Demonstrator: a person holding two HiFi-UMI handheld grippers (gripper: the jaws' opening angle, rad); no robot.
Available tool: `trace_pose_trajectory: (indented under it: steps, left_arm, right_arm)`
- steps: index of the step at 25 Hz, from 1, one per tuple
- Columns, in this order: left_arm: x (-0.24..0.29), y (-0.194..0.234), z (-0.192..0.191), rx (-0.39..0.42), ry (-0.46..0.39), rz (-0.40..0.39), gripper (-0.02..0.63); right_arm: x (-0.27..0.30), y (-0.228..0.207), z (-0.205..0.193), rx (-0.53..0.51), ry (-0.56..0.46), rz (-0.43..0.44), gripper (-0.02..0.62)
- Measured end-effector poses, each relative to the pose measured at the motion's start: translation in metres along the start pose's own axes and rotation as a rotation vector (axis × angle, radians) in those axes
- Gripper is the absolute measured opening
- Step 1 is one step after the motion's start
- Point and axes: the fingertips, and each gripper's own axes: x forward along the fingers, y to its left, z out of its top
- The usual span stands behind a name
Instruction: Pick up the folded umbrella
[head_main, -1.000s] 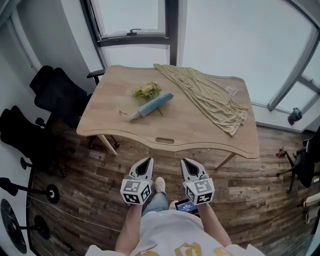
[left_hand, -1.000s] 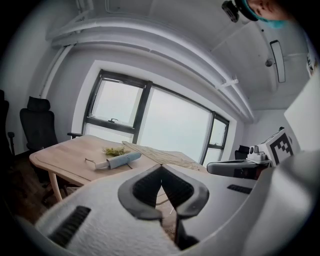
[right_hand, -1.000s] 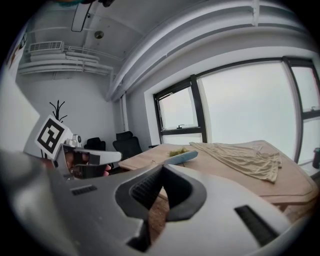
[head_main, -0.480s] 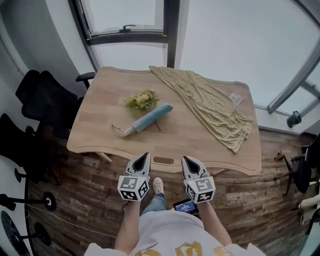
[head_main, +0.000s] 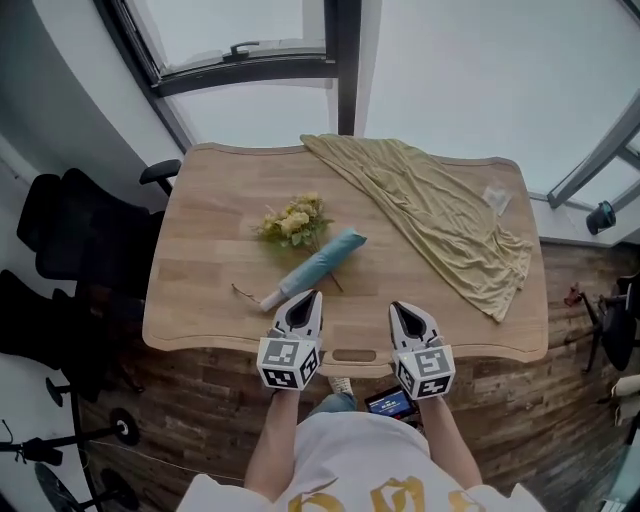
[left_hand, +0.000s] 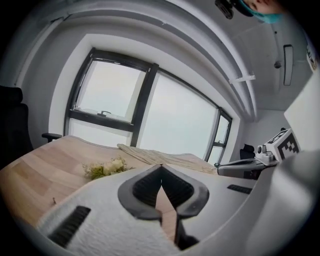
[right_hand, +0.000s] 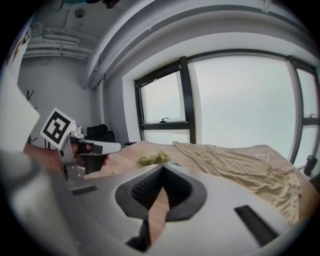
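Note:
The folded light-blue umbrella (head_main: 316, 267) lies slantwise on the wooden table (head_main: 200, 300), its handle end toward the near left. My left gripper (head_main: 307, 299) hovers over the table's near edge, just right of the handle end and apart from it. Its jaws are shut with nothing between them (left_hand: 161, 166). My right gripper (head_main: 405, 310) is level with it, farther right, also shut and empty (right_hand: 162, 168). The left gripper's own body hides the umbrella in the left gripper view.
A bunch of yellow flowers (head_main: 291, 221) lies just behind the umbrella. A yellow-green cloth (head_main: 440, 215) drapes over the table's right half. Black office chairs (head_main: 80, 230) stand left of the table. Big windows (head_main: 250, 40) rise behind it.
The person has walked up to the table. Both grippers, earlier over the floor, now reach its near edge; the left one has come close to the umbrella's handle end.

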Motion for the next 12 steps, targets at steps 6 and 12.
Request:
trace_pose_trajectory:
  steps: [6, 12]
  left_arm:
    - [0.024, 0.007, 0.004, 0.033, 0.025, -0.043, 0.018]
    - [0.034, 0.015, 0.000, 0.018, 0.046, -0.037, 0.018]
  right_arm:
    - [0.018, -0.013, 0.002, 0.026, 0.008, -0.041, 0.011]
    - [0.022, -0.020, -0.001, 0.049, 0.021, -0.053, 0.011]
